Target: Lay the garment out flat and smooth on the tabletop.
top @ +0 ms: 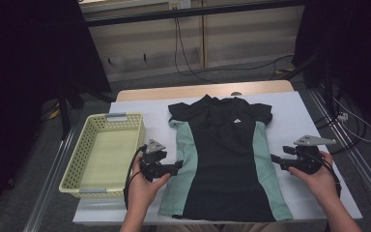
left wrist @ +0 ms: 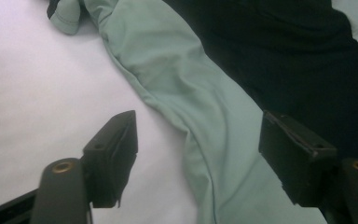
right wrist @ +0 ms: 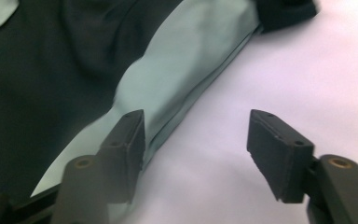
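Lying flat on the table (top: 314, 121), the shirt (top: 222, 159) is looking soft, light and floppy. Both grippers, left (top: 176, 166) and right (top: 276, 159), are standing open and holding nothing; pinching its green side edges looks best.

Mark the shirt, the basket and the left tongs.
shirt (top: 222, 164), high view, black front panel.
basket (top: 75, 165), high view, left wall.
left tongs (left wrist: 198, 156), left gripper view, midway between the tips.
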The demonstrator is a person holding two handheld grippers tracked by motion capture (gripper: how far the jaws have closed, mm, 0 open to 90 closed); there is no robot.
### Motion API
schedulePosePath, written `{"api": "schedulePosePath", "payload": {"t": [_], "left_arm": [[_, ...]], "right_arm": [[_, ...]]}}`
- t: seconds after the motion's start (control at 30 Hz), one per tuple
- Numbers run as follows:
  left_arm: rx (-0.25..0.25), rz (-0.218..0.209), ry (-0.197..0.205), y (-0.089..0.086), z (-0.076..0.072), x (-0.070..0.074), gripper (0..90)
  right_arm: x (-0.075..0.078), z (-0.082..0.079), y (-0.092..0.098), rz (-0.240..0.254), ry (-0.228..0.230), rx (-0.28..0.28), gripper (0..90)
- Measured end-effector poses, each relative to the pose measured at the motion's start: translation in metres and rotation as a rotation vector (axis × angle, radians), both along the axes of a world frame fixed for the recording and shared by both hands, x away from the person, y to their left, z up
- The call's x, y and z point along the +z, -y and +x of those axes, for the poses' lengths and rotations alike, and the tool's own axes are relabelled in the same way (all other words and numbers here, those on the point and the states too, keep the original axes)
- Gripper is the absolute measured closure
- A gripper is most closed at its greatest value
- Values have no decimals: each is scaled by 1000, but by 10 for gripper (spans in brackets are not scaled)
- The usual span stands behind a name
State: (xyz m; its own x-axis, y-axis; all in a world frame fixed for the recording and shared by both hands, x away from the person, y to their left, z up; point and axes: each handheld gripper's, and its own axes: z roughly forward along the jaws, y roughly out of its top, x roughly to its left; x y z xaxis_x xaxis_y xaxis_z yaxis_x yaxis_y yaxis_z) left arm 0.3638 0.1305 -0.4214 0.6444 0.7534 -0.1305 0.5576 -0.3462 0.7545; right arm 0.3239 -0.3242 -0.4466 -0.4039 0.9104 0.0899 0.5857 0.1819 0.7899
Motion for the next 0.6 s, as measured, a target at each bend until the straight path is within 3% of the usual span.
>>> {"api": "schedulePosePath", "payload": {"t": [0.23, 0.37, 0.53, 0.6], "left_arm": [[-11, -6, 2, 2, 17, 4, 207], [15, -22, 7, 2, 25, 2, 177], [16, -15, -5, 0, 26, -6, 164], [8, -9, -6, -1, 25, -8, 160]], "right_arm": [[1, 29, 6, -30, 11, -68, 353], [1, 50, 8, -6, 23, -103, 351], [-2, 74, 10, -10, 17, -146, 355], [-1, 82, 10, -17, 18, -138, 379]]}}
